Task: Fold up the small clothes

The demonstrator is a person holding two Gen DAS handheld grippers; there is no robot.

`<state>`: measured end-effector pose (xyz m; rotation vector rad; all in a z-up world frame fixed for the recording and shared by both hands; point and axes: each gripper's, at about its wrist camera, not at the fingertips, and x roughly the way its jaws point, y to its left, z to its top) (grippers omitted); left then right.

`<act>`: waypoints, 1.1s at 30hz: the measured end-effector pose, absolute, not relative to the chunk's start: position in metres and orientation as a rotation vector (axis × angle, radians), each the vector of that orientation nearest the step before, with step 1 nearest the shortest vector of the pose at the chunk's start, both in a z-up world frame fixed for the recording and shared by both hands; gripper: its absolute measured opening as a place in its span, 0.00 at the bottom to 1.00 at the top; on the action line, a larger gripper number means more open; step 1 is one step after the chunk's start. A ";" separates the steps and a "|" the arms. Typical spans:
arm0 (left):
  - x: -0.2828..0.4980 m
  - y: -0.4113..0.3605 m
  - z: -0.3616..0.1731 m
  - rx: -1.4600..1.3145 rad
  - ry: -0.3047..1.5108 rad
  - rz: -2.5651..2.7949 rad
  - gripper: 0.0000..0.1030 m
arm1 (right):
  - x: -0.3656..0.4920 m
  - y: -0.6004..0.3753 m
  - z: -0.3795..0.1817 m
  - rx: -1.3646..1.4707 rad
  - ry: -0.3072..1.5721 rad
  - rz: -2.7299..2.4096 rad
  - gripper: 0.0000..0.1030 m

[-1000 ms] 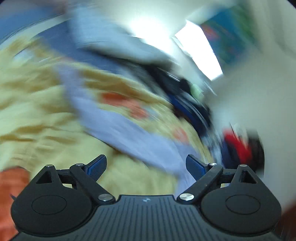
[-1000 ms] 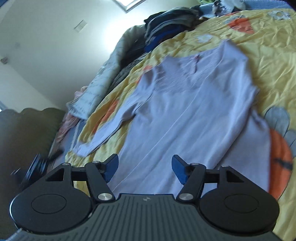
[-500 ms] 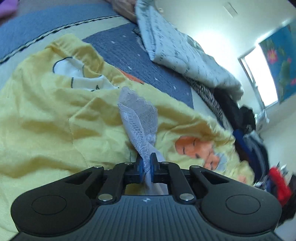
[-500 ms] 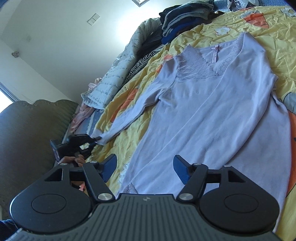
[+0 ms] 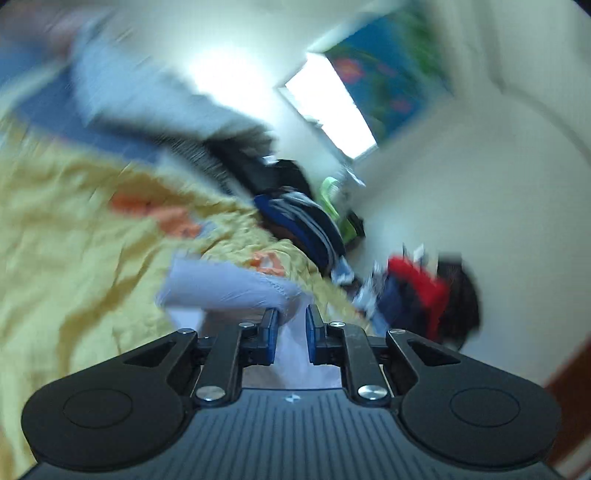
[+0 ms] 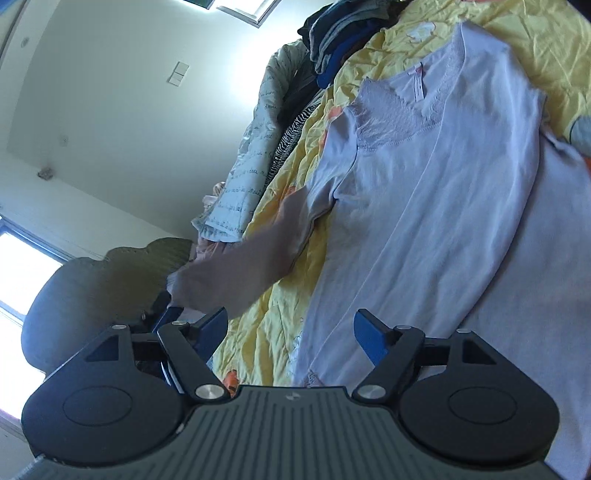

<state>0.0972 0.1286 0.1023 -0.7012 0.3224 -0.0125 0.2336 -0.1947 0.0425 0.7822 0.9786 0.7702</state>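
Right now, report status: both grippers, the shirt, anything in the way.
Left gripper slightly parted, sleeve at its fingertips, grip unclear. Right gripper open, over lavender shirt flat on yellow bedspread. Clothes pile beyond, nothing blocking.

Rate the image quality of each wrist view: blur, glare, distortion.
Left wrist view: heavy motion blur smears the yellow bedspread and clothes pile; only the left gripper is crisp; the window blows out. Right wrist view: sharp, lavender top clear, lifted sleeve in shadow and softer, fisheye bending the walls.
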 end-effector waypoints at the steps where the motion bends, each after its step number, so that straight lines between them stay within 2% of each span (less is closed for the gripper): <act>1: 0.098 0.109 0.102 -0.619 0.350 -0.067 0.14 | 0.234 -0.196 0.040 0.791 0.979 0.761 0.75; 7: 0.092 0.033 0.091 -0.285 0.444 -0.279 0.13 | 0.231 -0.207 0.025 0.911 1.016 0.736 0.76; 10: 0.085 0.023 0.081 -0.197 0.502 -0.340 0.13 | 0.229 -0.208 0.021 0.927 1.029 0.731 0.77; 12: 0.074 0.030 0.075 -0.156 0.473 -0.306 0.14 | 0.232 -0.203 0.018 0.950 1.054 0.746 0.77; 15: 0.064 0.049 0.068 -0.129 0.429 -0.139 0.22 | 0.238 -0.179 0.020 0.942 1.090 0.807 0.77; 18: 0.062 0.081 0.066 -0.211 0.432 0.027 0.40 | 0.248 -0.141 0.021 0.866 1.148 0.859 0.74; 20: 0.061 0.103 0.064 -0.305 0.431 0.111 0.58 | 0.259 -0.118 0.017 0.819 1.180 0.862 0.70; 22: 0.059 0.121 0.062 -0.382 0.429 0.167 0.63 | 0.272 -0.098 0.014 0.745 1.202 0.837 0.69; 25: 0.059 0.138 0.059 -0.430 0.455 0.202 0.63 | 0.285 -0.080 0.007 0.609 1.241 0.743 0.67; 33: 0.063 0.152 0.046 -0.455 0.480 0.202 0.64 | 0.280 -0.069 -0.001 0.594 1.265 0.767 0.69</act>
